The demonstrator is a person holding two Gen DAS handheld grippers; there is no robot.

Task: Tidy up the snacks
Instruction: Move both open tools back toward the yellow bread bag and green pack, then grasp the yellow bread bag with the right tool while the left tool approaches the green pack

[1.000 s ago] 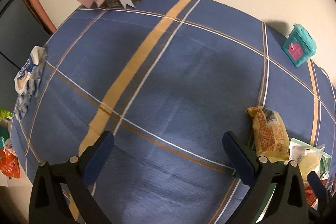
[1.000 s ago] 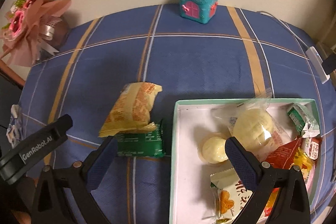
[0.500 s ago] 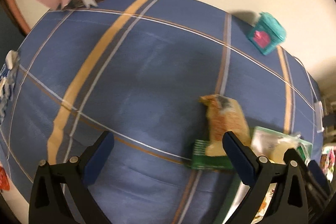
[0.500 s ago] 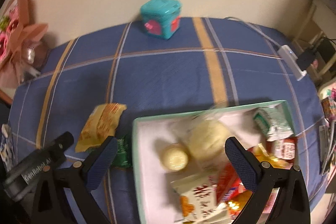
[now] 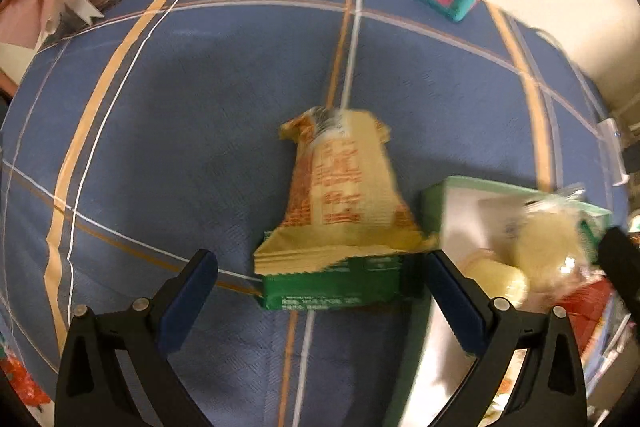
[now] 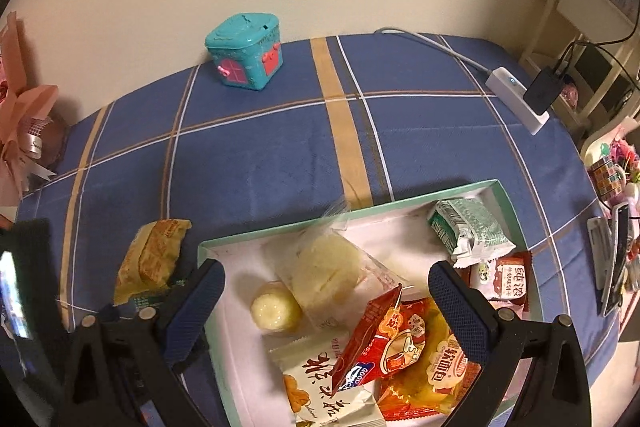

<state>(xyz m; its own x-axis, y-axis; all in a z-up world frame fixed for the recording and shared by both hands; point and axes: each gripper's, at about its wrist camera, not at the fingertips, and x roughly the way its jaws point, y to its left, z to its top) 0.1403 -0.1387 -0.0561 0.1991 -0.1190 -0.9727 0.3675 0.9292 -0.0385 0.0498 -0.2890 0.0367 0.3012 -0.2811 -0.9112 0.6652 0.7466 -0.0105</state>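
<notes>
A yellow snack packet [image 5: 340, 195] lies on a green packet [image 5: 340, 287] on the blue checked tablecloth, just left of a mint-rimmed white box [image 5: 436, 195]. My left gripper [image 5: 320, 291] is open, its fingers on either side of the green packet's near end. In the right wrist view the yellow packet [image 6: 154, 257] sits left of the box [image 6: 400, 205], which holds round pale buns [image 6: 324, 267], red packets [image 6: 376, 335] and a green-white packet [image 6: 468, 227]. My right gripper [image 6: 326, 301] hangs open above the box, holding nothing.
A teal house-shaped tin [image 6: 244, 51] stands at the table's back by the wall. A pink bouquet [image 6: 20, 131] sits back left. A white charger with cable [image 6: 516, 95] lies at the back right. Clutter [image 6: 612, 179] lines the right edge.
The left gripper has swung right and closed in on the yellow and green packets, now centred between its fingers. The right gripper has shifted right over the box.
</notes>
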